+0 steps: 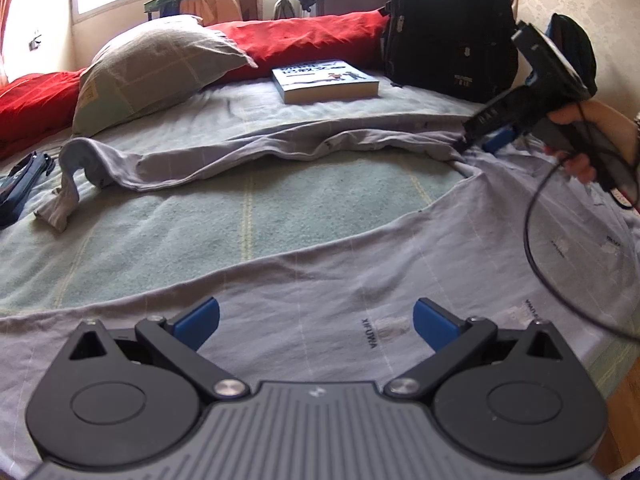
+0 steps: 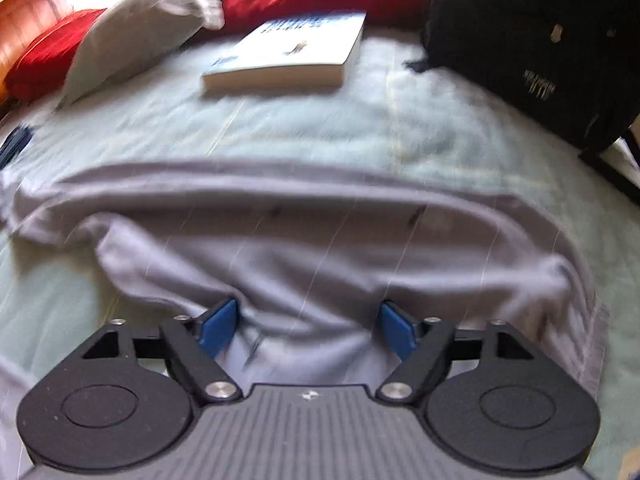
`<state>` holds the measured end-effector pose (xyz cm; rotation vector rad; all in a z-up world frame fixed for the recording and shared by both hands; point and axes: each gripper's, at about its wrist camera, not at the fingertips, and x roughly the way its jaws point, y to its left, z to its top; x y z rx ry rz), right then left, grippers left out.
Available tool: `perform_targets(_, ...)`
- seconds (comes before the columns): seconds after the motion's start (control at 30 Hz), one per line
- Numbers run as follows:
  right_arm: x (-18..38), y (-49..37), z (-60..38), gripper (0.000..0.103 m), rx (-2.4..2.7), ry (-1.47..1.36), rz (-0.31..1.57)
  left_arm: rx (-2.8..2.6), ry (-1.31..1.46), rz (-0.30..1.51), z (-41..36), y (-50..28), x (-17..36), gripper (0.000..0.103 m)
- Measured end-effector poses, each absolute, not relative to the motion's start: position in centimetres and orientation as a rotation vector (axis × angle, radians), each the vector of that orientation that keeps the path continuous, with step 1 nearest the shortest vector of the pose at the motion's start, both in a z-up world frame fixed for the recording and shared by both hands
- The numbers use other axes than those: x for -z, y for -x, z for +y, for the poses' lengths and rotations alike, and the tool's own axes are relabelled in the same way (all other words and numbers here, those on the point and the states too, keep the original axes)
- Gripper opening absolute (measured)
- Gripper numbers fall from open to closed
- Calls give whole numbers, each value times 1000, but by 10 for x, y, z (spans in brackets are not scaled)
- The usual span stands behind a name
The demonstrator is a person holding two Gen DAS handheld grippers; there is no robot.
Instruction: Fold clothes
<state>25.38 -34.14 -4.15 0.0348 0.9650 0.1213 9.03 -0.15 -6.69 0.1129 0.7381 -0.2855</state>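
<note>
The left gripper (image 1: 316,322) hovered low over the near part of the grey garment (image 1: 360,280), its blue pads spread wide with nothing between them. The garment lay on the green bed cover (image 1: 240,216), one long part stretched across the middle of the bed. To fold it well, I judge both edges should be taken at the seam and kept flat, so that no wrinkle is trapped. Farther away, the right gripper (image 1: 476,142), tilted downward in the person's hand (image 1: 580,140), touched the bunched cloth; its jaws stood apart, not pressing the fabric. Behind were a book (image 1: 324,80), a pillow (image 1: 152,68) and a black backpack (image 1: 448,28).
</note>
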Motion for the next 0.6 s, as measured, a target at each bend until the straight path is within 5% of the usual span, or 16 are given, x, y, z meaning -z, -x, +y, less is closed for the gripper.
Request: perform_targets(0.6,-17,-246,-306,99,-362,-236,848,263,-14,752,40,-117,54,102)
